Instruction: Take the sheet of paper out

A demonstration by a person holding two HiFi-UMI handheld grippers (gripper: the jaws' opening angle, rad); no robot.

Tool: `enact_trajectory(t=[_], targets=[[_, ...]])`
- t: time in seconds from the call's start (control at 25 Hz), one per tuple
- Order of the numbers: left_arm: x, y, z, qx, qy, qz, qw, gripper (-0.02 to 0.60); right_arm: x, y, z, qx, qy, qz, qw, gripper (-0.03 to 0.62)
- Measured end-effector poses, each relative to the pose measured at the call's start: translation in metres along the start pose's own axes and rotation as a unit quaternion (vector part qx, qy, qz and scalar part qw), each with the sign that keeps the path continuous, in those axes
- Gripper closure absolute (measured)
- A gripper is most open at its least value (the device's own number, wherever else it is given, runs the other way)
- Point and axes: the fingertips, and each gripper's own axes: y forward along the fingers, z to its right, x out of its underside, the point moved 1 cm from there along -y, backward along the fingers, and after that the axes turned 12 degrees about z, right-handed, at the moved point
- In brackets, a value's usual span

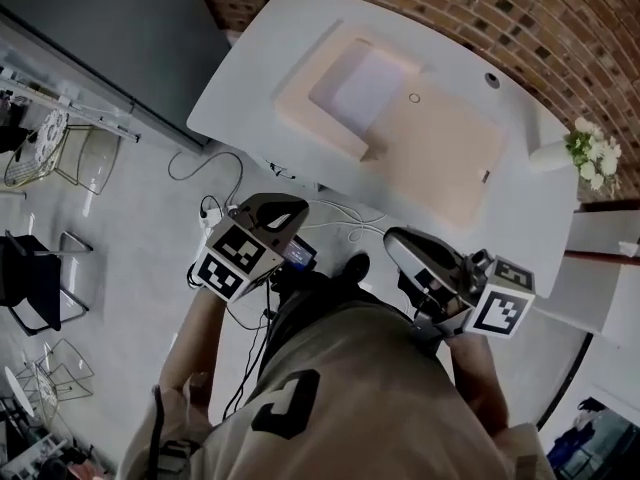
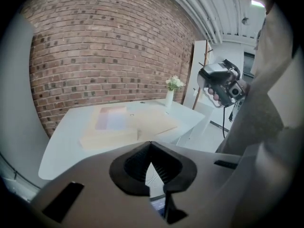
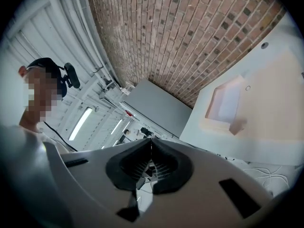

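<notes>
Both my tools are empty and well short of the table. The left gripper (image 2: 151,145) has its jaws closed tip to tip on nothing, and the right gripper (image 3: 151,142) is pressed together the same way. The pale lilac sheet of paper (image 1: 368,88) lies tucked in the open beige card folder (image 1: 445,163) on the white table (image 1: 250,83). I judge it light, floppy and easily creased. I'd pinch whichever edge stands free, pinning the folder with the other gripper.

Left gripper (image 2: 151,144), right gripper (image 3: 151,140): jaws together
</notes>
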Motion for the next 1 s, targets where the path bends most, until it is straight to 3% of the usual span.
enact_trajectory(t=[0.52, 1.0], targets=[[-0.072, 0.047, 0.032, -0.018, -0.003, 0.044, 0.9989, 0.568, -0.052, -0.033, 0.034, -0.033, 0.012, 0.012, 0.999, 0.569], [-0.085, 0.05, 0.028, -0.029, 0.004, 0.047, 0.9985, 0.568, -0.056, -0.013, 0.048, -0.046, 0.03, -0.004, 0.998, 0.569]])
